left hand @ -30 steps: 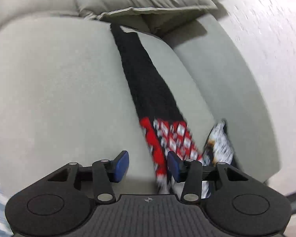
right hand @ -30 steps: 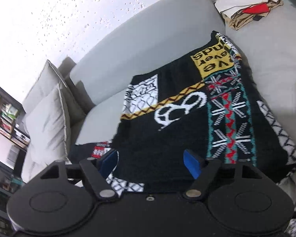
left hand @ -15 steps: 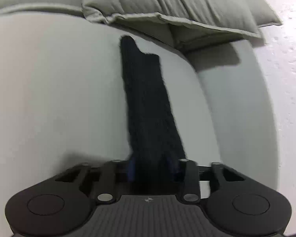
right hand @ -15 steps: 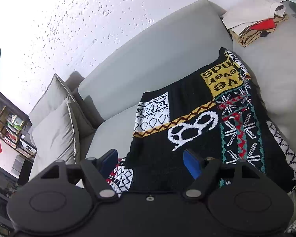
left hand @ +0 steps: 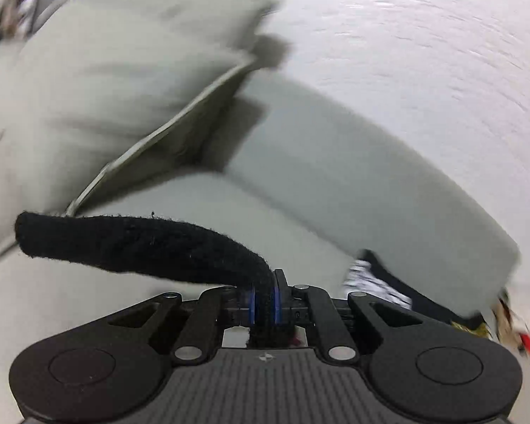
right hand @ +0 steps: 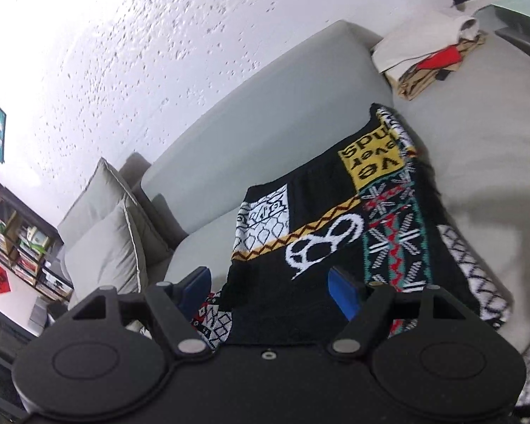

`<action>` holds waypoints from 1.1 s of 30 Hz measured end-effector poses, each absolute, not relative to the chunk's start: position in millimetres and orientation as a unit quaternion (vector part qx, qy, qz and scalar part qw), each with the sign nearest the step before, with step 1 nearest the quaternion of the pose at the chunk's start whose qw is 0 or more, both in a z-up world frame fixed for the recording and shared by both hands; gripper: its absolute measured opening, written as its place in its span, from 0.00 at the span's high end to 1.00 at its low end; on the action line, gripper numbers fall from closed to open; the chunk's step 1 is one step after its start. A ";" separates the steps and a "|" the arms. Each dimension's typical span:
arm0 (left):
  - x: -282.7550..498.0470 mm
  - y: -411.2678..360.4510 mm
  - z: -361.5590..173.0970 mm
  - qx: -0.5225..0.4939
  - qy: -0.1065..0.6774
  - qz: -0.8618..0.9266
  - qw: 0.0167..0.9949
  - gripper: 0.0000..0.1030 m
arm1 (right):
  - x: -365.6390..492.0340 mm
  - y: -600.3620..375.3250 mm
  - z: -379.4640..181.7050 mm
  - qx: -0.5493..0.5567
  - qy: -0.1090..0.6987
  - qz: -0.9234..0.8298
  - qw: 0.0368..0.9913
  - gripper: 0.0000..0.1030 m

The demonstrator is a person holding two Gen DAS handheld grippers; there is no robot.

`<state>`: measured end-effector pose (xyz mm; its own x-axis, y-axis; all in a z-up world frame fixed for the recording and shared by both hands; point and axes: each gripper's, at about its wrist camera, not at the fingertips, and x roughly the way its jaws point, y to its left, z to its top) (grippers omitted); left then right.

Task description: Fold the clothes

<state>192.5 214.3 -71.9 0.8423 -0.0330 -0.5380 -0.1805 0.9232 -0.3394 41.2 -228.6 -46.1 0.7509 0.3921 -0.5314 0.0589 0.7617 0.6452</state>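
Sweater [right hand: 339, 247] is lying spread on the sofa [right hand: 265, 113]; the left claw [left hand: 264, 296] is pinching its black sleeve [left hand: 141, 243], the right claw [right hand: 270, 289] is hanging open above. Sleeve is risking slipping free or dragging the body askew

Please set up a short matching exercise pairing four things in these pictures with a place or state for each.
Things:
1. left gripper
2. right gripper
3. folded clothes
4. cushions

Place or state:
a. stacked at the sofa's far end
b. open above the sweater
c. shut on a black sleeve
d. leaning in the sofa corner

Pairs: 1-c, 2-b, 3-a, 4-d
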 end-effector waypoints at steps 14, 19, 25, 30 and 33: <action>107.5 -99.1 -139.2 0.060 0.382 -0.170 0.907 0.89 | -10.0 -317.9 -47.6 0.403 0.281 0.044 0.870 0.28; 79.3 -115.0 -163.8 0.161 0.403 -0.181 0.883 0.68 | -12.5 -321.5 -54.2 0.392 0.295 0.059 0.869 0.24; 61.9 -48.4 -121.7 0.091 0.388 -0.175 0.900 0.56 | 7.2 -312.8 -86.6 0.383 0.330 0.055 0.861 0.24; 69.4 16.5 -109.7 0.036 0.381 -0.093 0.919 0.58 | 32.0 -313.6 -130.3 0.385 0.378 0.024 0.842 0.35; 78.6 44.6 -107.0 0.015 0.366 -0.053 0.929 0.64 | 48.4 -321.8 -161.2 0.407 0.409 0.000 0.817 0.50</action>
<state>78.6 44.6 -107.0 0.7260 -0.0876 -0.6821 0.1093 0.9939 -0.0114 48.4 -321.8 -161.2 0.6652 0.3334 -0.6681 0.3328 0.6686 0.6650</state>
